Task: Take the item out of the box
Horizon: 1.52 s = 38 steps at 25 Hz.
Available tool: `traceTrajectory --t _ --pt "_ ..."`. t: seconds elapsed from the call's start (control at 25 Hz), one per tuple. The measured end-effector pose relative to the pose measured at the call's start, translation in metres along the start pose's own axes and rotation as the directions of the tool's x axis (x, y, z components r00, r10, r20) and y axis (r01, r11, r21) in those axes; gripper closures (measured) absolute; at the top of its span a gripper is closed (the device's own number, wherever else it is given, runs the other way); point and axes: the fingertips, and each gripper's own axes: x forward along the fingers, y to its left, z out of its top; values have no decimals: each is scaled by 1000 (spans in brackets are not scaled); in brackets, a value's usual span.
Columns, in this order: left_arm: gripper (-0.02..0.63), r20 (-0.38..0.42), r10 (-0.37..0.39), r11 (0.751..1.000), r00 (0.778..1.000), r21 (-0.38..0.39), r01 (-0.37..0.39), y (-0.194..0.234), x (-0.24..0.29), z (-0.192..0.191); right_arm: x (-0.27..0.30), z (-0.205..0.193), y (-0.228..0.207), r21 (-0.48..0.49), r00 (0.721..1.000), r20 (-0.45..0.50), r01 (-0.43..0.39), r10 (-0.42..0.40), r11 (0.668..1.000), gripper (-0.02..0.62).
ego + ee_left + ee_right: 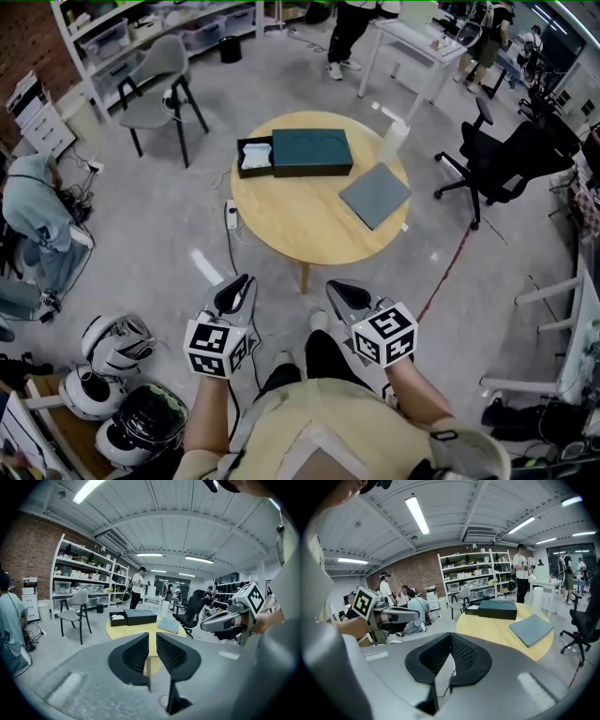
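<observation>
A round wooden table (300, 234) stands a step ahead of me. On its far side lies a dark green box (311, 152), with a black tray (255, 157) holding something white against its left end. A flat grey-blue lid (375, 195) rests on the table's right. Both grippers hang low in front of my body, well short of the table. My left gripper (244, 283) has its jaws a little apart, with nothing between them (153, 641). The jaws of my right gripper (335, 287) meet at the tips, empty (450, 637). The box (139, 617) and lid (531, 629) show far off in both gripper views.
A grey chair (159, 80) stands behind the table on the left, a black office chair (506, 159) on the right. A white cylinder (396, 141) is at the table's far right edge, and a power strip (231, 216) lies by its left. Helmets (112, 375) lie beside my left foot.
</observation>
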Motion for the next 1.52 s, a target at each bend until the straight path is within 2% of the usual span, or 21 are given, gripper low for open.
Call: traceTrajectory --t 0.08,0.2,0.6,0.92,1.24,1.52 --pt "552 -2 18 1000 1000 -2 -18 5 11 7 11 7 -10 -10 1000 9 -19 19 1000 591" --pt "505 -11 55 998 998 -1 -55 10 31 18 23 17 -32 -17 999 4 -47 47 999 591" --pt "482 -43 135 991 990 22 -135 29 104 45 67 47 -101 -74 993 -13 -122 121 990 591" --pt "456 -80 219 976 972 24 -218 54 151 48 94 52 -138 -96 983 -44 -179 176 979 591" --pt "456 -156 266 963 951 80 -256 100 181 53 124 58 -153 -85 982 -59 -183 178 979 591" --pt "454 -234 234 971 944 99 -216 153 228 54 154 63 -168 -54 988 -90 -128 122 990 591"
